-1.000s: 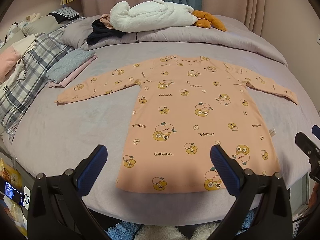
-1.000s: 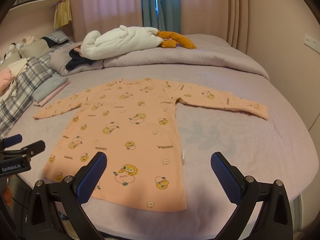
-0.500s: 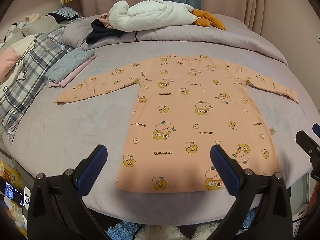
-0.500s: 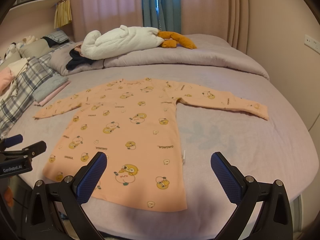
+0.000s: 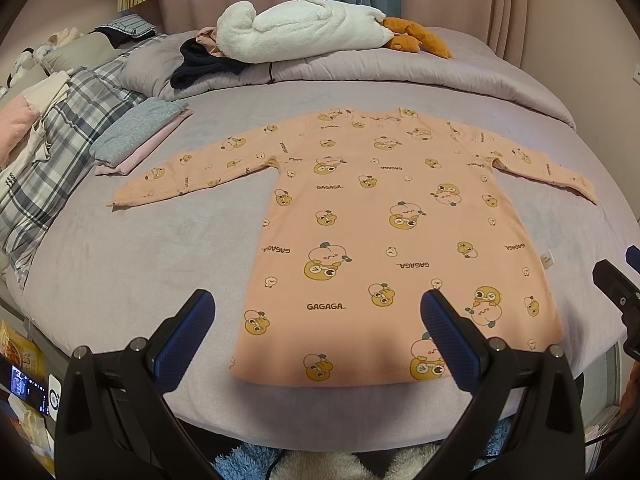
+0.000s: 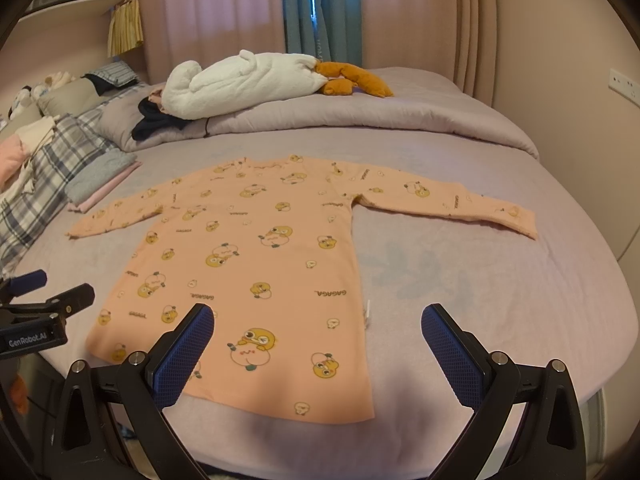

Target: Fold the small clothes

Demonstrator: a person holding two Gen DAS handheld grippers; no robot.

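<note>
A peach long-sleeved child's top [image 5: 384,220] with yellow cartoon prints lies flat on the lilac bed, sleeves spread out, hem toward me. It also shows in the right wrist view [image 6: 248,264]. My left gripper [image 5: 318,316] is open and empty, held above the near hem on the left half. My right gripper [image 6: 318,330] is open and empty, above the hem's right corner. The right gripper's edge shows at the far right of the left wrist view [image 5: 616,292]; the left gripper shows at the left of the right wrist view [image 6: 44,312].
Folded grey and pink clothes [image 5: 140,136] lie left of the top's sleeve. A plaid blanket [image 5: 52,148] covers the left side. A rolled duvet with a white plush [image 5: 304,28], dark clothes and an orange toy runs along the back. The bed edge [image 5: 280,420] is just below the hem.
Both grippers have barely moved; the view has drifted very slightly. The top lies as before.
</note>
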